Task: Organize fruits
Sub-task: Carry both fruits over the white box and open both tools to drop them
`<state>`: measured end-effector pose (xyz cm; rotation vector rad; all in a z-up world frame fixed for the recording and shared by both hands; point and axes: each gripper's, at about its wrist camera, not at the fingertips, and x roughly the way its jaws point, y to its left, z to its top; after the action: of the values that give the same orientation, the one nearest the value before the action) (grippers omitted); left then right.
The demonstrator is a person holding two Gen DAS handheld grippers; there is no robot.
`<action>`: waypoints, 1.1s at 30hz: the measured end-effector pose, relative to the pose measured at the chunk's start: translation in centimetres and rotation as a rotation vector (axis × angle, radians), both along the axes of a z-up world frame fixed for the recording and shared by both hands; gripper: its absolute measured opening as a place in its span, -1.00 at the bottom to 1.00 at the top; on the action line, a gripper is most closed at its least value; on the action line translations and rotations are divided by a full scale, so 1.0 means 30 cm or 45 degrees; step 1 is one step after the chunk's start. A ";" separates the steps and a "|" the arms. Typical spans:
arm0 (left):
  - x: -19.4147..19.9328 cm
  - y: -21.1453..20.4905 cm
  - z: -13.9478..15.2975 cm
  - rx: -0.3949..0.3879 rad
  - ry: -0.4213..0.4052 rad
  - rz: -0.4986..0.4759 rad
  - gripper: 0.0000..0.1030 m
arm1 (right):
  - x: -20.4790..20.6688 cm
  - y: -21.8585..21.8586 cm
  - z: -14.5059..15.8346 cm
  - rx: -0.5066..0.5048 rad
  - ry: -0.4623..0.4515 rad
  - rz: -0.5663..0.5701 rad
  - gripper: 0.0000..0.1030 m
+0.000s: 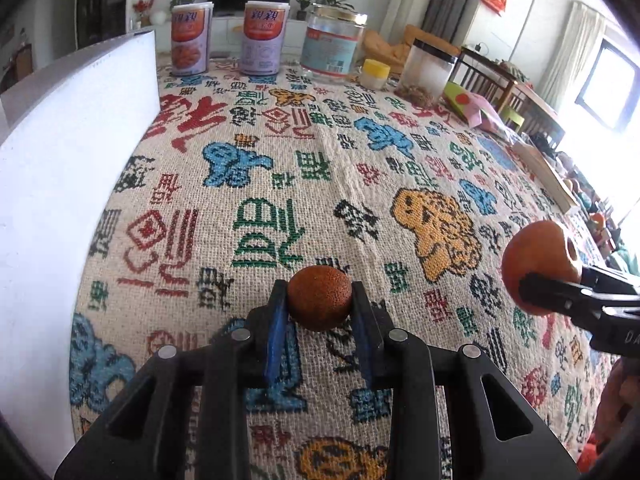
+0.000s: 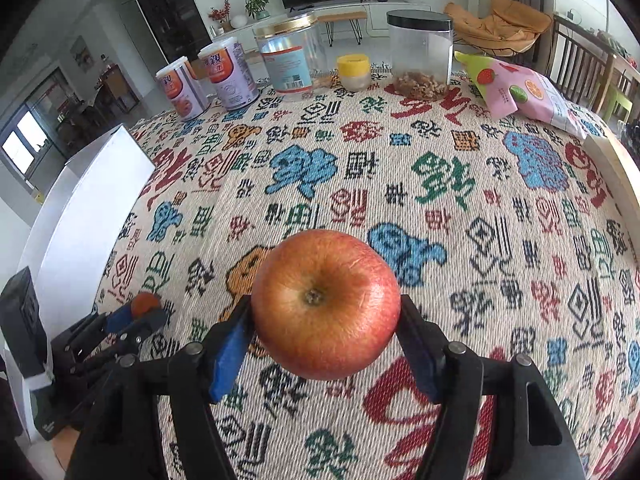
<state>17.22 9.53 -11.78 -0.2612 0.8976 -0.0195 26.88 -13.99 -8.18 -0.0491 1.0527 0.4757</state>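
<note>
A small, rough-skinned brown-orange fruit [image 1: 320, 300] sits between the blue pads of my left gripper [image 1: 320, 294], which is shut on it just above the patterned tablecloth [image 1: 280, 184]. My right gripper [image 2: 326, 304] is shut on a red apple [image 2: 326, 320], its pads pressing both sides, stem end facing the camera. In the left wrist view the apple [image 1: 536, 256] hangs to the right of the small fruit. In the right wrist view the left gripper [image 2: 146, 310] with its fruit [image 2: 144, 303] is at the lower left, next to a white box [image 2: 92, 220].
The white box [image 1: 60, 200] stands along the left side of the table. Two purple cans [image 1: 264, 40], a clear jar [image 1: 332, 44], a small yellow-lidded jar [image 1: 374, 74], a black-lidded jar [image 2: 420, 52] and a snack bag [image 2: 520, 92] line the far edge. A wooden tray edge [image 2: 616, 168] lies at right.
</note>
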 end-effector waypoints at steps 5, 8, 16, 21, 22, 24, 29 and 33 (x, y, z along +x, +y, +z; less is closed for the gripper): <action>-0.144 -0.055 0.009 0.093 0.008 -0.050 -0.38 | -0.278 -0.029 -0.084 -0.030 -0.097 -0.091 0.35; -0.187 -0.064 -0.015 0.127 0.008 -0.026 0.04 | -0.324 -0.060 -0.116 0.025 -0.136 -0.146 0.55; -0.188 -0.108 -0.044 0.287 0.036 -0.020 0.71 | -0.343 -0.030 -0.138 -0.090 -0.174 -0.160 0.84; -0.185 -0.106 -0.046 0.299 0.046 -0.005 0.79 | -0.347 -0.007 -0.150 -0.160 -0.176 -0.135 0.94; -0.185 -0.105 -0.046 0.299 0.047 -0.004 0.79 | -0.347 -0.004 -0.151 -0.170 -0.176 -0.132 0.95; -0.185 -0.106 -0.047 0.299 0.047 -0.004 0.79 | -0.346 -0.003 -0.153 -0.173 -0.176 -0.132 0.96; -0.184 -0.106 -0.047 0.293 0.047 -0.008 0.80 | -0.345 -0.005 -0.155 -0.173 -0.175 -0.130 0.98; -0.178 -0.060 -0.020 0.132 0.093 -0.112 0.82 | -0.344 -0.007 -0.154 -0.162 -0.169 -0.121 1.00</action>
<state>11.89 7.73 -12.39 -0.1267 0.9793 -0.0449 16.55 -14.21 -12.80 -0.1409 0.9490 0.3145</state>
